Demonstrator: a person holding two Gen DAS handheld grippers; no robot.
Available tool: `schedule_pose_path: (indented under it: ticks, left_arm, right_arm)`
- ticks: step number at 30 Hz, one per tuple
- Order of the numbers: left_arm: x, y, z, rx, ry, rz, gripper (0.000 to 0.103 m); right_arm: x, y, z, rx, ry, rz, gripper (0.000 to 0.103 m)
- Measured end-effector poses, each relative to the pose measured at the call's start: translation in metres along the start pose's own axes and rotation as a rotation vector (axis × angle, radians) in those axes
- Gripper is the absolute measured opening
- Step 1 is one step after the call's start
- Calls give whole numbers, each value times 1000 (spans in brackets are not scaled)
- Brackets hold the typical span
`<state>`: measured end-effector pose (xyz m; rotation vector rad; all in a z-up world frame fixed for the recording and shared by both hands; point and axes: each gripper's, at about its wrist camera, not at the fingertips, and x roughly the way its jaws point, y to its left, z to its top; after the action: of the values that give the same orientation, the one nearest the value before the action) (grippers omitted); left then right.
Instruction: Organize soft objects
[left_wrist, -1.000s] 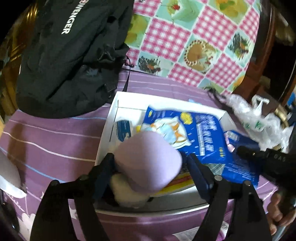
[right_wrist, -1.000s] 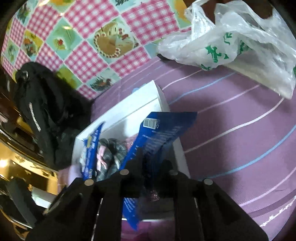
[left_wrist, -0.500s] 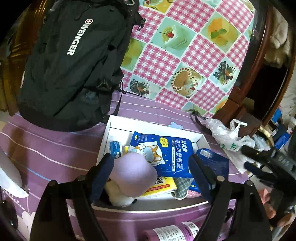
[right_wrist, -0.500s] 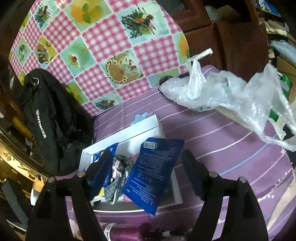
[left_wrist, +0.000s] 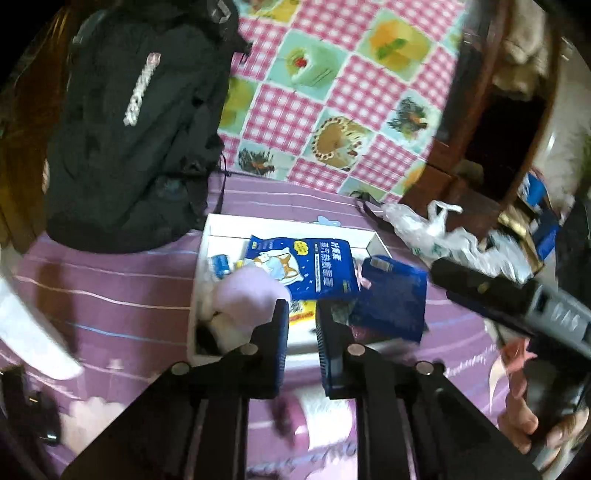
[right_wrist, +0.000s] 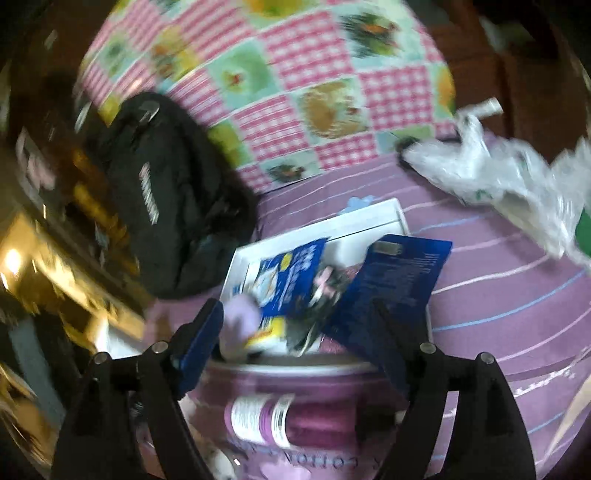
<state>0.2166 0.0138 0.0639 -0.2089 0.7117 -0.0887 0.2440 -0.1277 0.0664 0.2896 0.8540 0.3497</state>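
Observation:
A white box (left_wrist: 218, 229) on the purple cloth holds a lilac soft pouch (left_wrist: 247, 291) with white fluff, a blue printed packet (left_wrist: 310, 266) and plaid fabric. A dark blue packet (left_wrist: 391, 295) leans over its right rim. My left gripper (left_wrist: 300, 328) is pulled back above the near edge, its jaws nearly together with nothing between them. My right gripper (right_wrist: 295, 332) is wide open and empty, above the box (right_wrist: 369, 218) and a purple-labelled bottle (right_wrist: 280, 417). The lilac pouch (right_wrist: 240, 317) and dark packet (right_wrist: 399, 280) show there too.
A black backpack (left_wrist: 136, 122) leans against a pink chequered cushion (left_wrist: 332, 92) behind the box. A crumpled plastic bag (left_wrist: 443, 236) lies to the right, also in the right wrist view (right_wrist: 498, 177). A white object (left_wrist: 26, 325) lies at the left.
Both grippers have pulled back and up from the box. The left jaws let go of the lilac pouch, then closed empty. The right jaws released the dark blue packet and stay open.

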Motion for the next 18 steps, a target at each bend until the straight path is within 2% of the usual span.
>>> schedule_pose_path:
  ticks: [2,3,5,6,7,10,13,15,18]
  left_arm:
    - [-23,4,-5,36,-27,46,13]
    - [-37,10,-9,41,-40,65,13]
    - [-57,23,-19,36,-48,93,12]
    - [-70,32,-27,40,-54,118,6]
    - [-76,37,-31,41,-56,130,5]
    - [-99,61,-54,20,-61,167,2]
    - [-116,78,-73,-13,-77,156,3]
    - [-121,90,-86,-46,-72,135,3]
    - [-116,100,-103,-73,-48,115,3]
  right_arm:
    - [-10,21,-14,-123,-19,-32,79]
    - [-19,33,-26,-200,-57,-38,79]
    - [-33,40,-44,-266,-129,1,79]
    - [-40,41,-56,-278,-174,42,79]
    - [-44,40,-65,-270,-195,75,79]
    - [-42,34,-84,-192,-160,123,79]
    - [-40,33,-97,-175,-133,139,78]
    - [-40,34,-108,-188,-119,139,71]
    - [-36,37,-126,-224,-76,183,65]
